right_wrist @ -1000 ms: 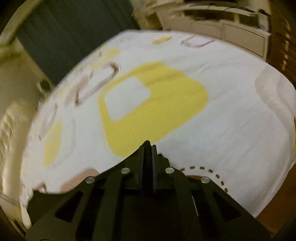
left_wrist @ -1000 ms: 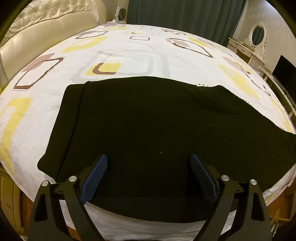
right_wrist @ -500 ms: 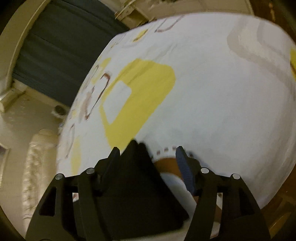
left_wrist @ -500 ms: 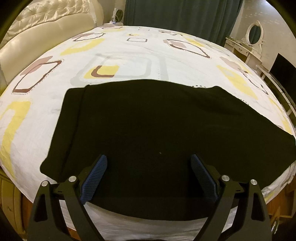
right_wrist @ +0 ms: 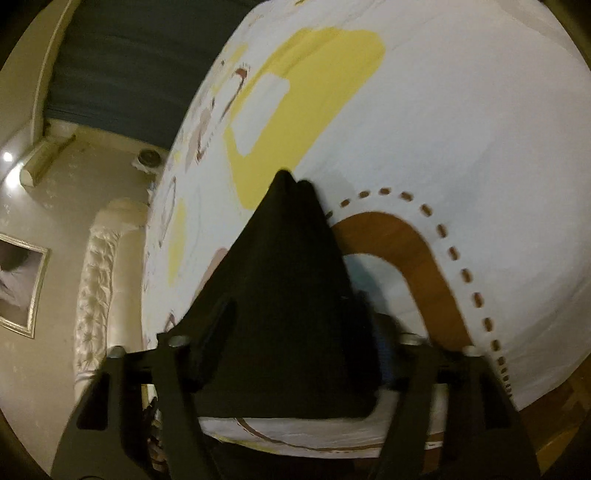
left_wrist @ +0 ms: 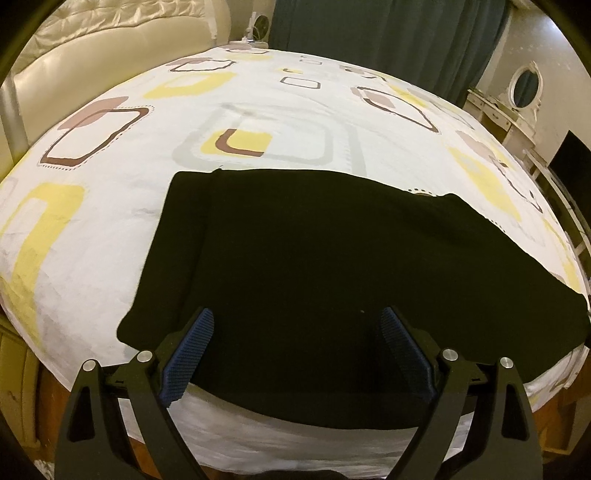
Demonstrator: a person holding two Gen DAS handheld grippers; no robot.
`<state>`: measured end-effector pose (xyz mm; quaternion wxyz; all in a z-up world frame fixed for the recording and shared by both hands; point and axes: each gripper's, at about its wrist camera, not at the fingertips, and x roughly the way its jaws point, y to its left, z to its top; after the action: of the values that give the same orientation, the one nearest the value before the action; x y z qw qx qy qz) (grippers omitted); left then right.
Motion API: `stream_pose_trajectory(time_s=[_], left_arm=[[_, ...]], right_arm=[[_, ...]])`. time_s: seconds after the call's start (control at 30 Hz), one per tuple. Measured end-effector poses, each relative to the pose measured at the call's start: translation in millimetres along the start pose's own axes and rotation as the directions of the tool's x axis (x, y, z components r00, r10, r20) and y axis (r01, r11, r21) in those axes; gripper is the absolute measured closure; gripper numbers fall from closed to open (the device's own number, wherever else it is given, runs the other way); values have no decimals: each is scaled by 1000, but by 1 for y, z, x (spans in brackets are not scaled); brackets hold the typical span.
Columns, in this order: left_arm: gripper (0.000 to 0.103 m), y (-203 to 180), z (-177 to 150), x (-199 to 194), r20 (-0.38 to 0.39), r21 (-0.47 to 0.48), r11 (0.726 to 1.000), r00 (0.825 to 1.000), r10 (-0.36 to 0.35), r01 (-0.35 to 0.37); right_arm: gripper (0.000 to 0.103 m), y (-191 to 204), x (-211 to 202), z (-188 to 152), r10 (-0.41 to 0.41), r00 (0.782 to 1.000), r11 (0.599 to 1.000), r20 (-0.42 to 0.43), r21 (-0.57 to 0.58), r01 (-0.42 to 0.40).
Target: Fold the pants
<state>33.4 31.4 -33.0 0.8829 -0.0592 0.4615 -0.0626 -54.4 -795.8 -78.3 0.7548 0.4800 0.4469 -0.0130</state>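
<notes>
Black pants lie flat across the near part of the bed, folded lengthwise, reaching to the right edge. My left gripper is open and empty, its blue pads just above the pants' near edge. In the right wrist view a pointed end of the pants lies on the sheet between the fingers of my right gripper, which is open wide; the cloth covers most of the fingers.
The bed has a white sheet with yellow and brown shapes. A cream tufted headboard is at the left, dark curtains at the back, a white dressing table with oval mirror at the right.
My right gripper has opened from shut and let go of the pants end, which now lies on the sheet. My left gripper has drawn back a little and stays open.
</notes>
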Motion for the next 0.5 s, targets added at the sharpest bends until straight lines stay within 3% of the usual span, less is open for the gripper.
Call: stream_pose_trajectory(time_s=[0.03,0.1,0.23,0.5], left_arm=[[12,1,0,-1,-2,1,1000,1000,2,-2],[12,0,0,-5,-2,7,1000,1000,5,-5],[12,1,2,-15,2,17,1000,1000,14,-14],[12,4,2,-40,22,13,1000,1000,-14,14]], right_arm=[[80,5,5,-4,-22,999,999,-25,-23,22],[82,18,12,-8,-79,997,995,-20,-61,77],[84,38,3,-15,-91,995,994,34,-64,93],[84,117,-30,-41,47,989,991,138,-133,-28]])
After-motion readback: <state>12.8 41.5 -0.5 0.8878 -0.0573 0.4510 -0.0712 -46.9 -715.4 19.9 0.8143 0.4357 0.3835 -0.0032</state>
